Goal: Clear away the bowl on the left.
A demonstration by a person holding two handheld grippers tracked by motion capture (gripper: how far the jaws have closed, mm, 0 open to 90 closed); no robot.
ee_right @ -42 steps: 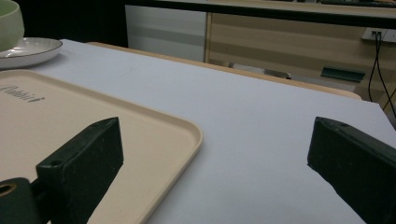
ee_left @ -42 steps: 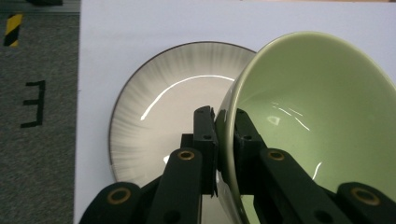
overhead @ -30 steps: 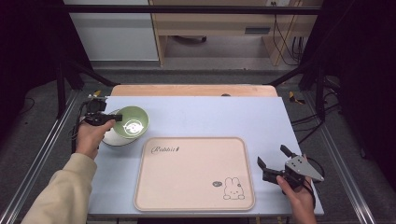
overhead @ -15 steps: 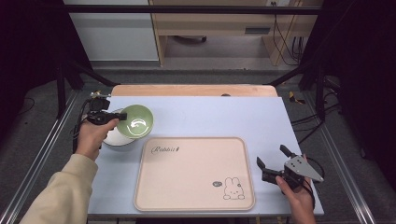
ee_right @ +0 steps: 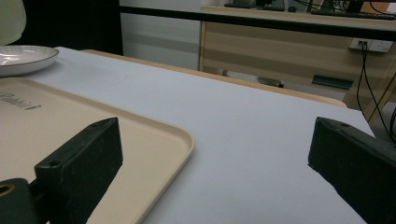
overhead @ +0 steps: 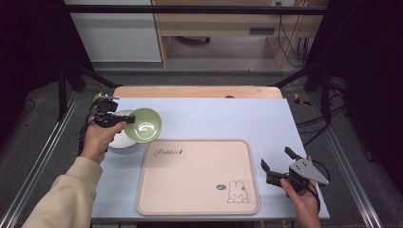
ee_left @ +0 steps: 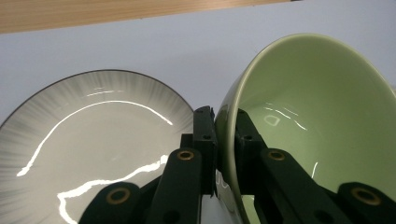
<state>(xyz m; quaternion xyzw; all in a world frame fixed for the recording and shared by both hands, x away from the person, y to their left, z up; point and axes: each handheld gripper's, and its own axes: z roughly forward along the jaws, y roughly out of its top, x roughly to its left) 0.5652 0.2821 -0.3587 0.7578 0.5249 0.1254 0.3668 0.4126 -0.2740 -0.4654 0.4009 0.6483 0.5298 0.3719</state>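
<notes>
A green bowl (overhead: 144, 125) hangs tilted above the table at the left, its rim pinched by my left gripper (overhead: 127, 122). The left gripper view has both black jaws closed on the bowl's (ee_left: 308, 121) wall, one inside and one outside. Under and to the left of it lies a white plate with a dark rim (overhead: 119, 141), also seen as the plate (ee_left: 88, 135). A beige tray (overhead: 199, 175) with a rabbit drawing sits in the middle. My right gripper (overhead: 279, 164) rests open at the tray's right edge, nothing between its jaws.
The table is covered by a pale blue mat (overhead: 228, 118) with a wooden strip (overhead: 195, 91) along the far edge. Black frame rails run along both sides. A cabinet and cables stand beyond the table.
The left gripper has carried the green bowl to the right and a little up, off the white plate toward the tray. The right gripper has stayed where it was.
</notes>
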